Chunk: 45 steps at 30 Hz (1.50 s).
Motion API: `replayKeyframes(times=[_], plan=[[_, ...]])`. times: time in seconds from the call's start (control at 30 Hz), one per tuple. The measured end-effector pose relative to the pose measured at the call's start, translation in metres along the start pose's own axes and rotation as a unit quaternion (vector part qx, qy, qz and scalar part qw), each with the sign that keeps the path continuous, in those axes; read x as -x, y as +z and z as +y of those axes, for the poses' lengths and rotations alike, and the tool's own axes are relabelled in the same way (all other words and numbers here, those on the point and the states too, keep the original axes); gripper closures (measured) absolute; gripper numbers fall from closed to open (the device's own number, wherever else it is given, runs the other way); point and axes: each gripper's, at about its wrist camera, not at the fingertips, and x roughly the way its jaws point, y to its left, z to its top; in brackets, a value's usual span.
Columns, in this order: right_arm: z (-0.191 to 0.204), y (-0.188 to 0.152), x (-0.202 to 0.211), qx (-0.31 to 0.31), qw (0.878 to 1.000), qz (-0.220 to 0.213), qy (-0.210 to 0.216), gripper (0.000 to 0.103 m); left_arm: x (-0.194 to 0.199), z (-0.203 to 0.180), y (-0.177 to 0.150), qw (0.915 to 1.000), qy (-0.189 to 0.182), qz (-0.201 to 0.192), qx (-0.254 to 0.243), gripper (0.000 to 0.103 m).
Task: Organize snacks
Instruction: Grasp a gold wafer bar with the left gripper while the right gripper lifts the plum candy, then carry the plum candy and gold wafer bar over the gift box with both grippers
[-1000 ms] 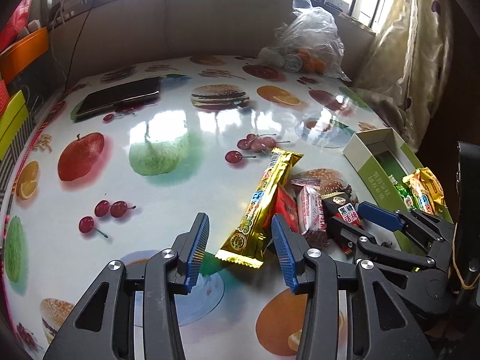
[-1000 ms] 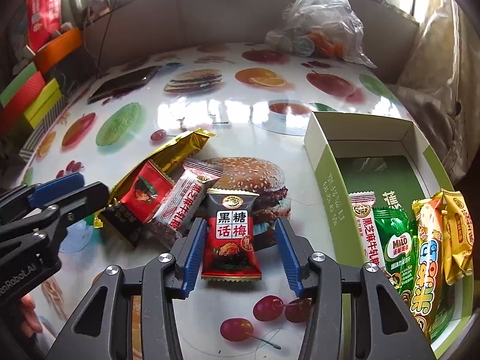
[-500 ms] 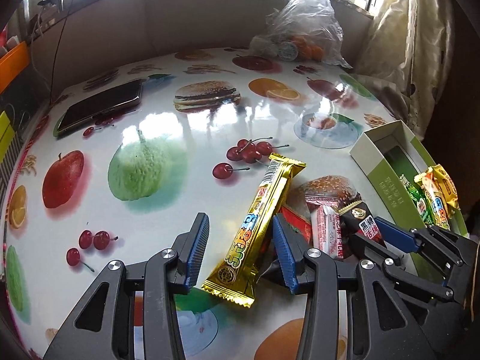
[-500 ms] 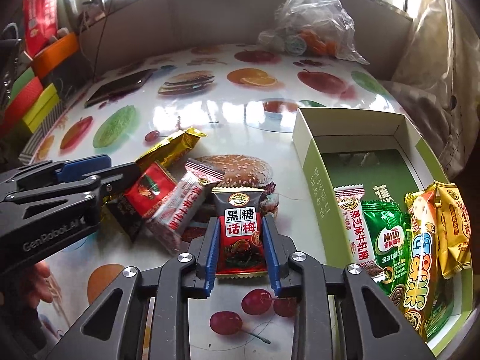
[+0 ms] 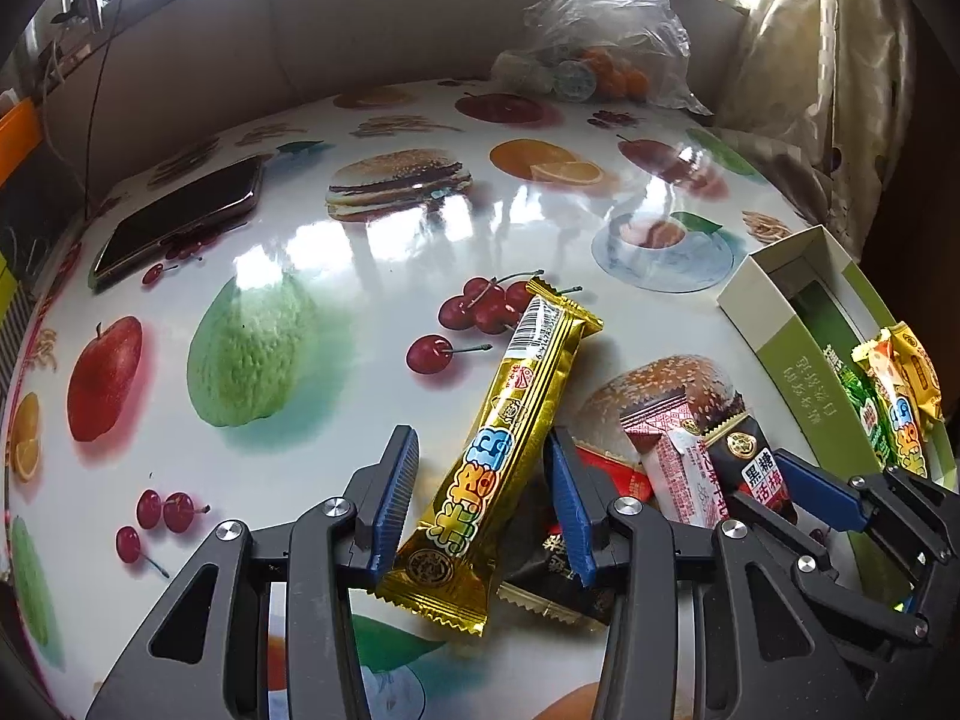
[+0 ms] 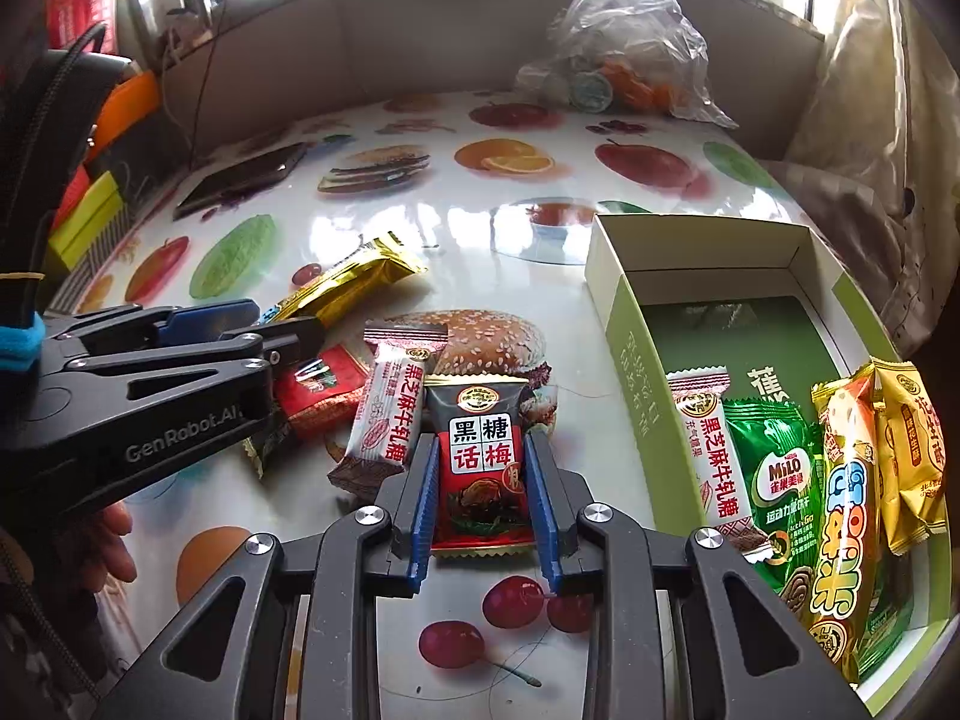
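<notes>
Right gripper [image 6: 483,501] closed on plum packet [image 6: 480,462], blue pads pressed against both long edges, packet flat on table [image 6: 480,252] over printed cherries and burger. Just left of packet, sesame candy [image 6: 390,414] lying tilted, nearly touching it. Further left, red packet [image 6: 321,390] partly under tip of left gripper [image 6: 270,330], seen here from the side. Beyond that, gold bar [image 6: 348,282] angled up and away. Right of plum packet, green box [image 6: 630,360] open on top, near end filled with a row of snacks: second sesame candy [image 6: 711,450], Milo pack [image 6: 780,480], orange bar [image 6: 846,492], yellow pack [image 6: 912,438]. Far half of box bare.

Left gripper [image 5: 474,498] open at middling width, straddling lower part of gold bar [image 5: 510,444]; left pad beside or touching bar's edge, cannot tell which; right pad just clear of it. Bar flat on table [image 5: 360,252], running up and right toward printed cherries. Under bar's near end, dark packet [image 5: 552,576]. Right of left gripper, red packet [image 5: 618,474], sesame candy [image 5: 672,462], then plum packet [image 5: 750,468] between fingers of right gripper [image 5: 774,492]. Box [image 5: 780,360] at right edge.

Farther off, phone [image 5: 180,216] at left, plastic bag [image 5: 600,36] by the back wall, curtain [image 5: 810,60] at right.
</notes>
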Motion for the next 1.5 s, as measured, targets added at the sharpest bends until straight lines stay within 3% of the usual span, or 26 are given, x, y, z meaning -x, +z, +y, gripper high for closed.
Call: replayKeyframes(times=[0.37,0.43,0.5,1.5], plan=[[0.001,0.0,0.001,0.003,1.0,-0.002,-0.004,0.076,-0.002,0.002,0.001,0.9998,0.001,-0.011,0.015,0.059],[0.001,0.0,0.001,0.003,1.0,-0.002,-0.004,0.076,-0.002,0.001,0.0,0.9998,0.002,-0.012,0.014,0.071],[0.001,-0.001,0.001,0.003,1.0,-0.003,-0.004,0.076,-0.001,0.002,0.0,0.9998,0.004,-0.012,0.014,0.075],[-0.001,-0.008,0.018,-0.016,1.0,-0.021,0.015,0.082,0.044,0.015,-0.04,0.9977,0.001,-0.039,0.056,0.079]])
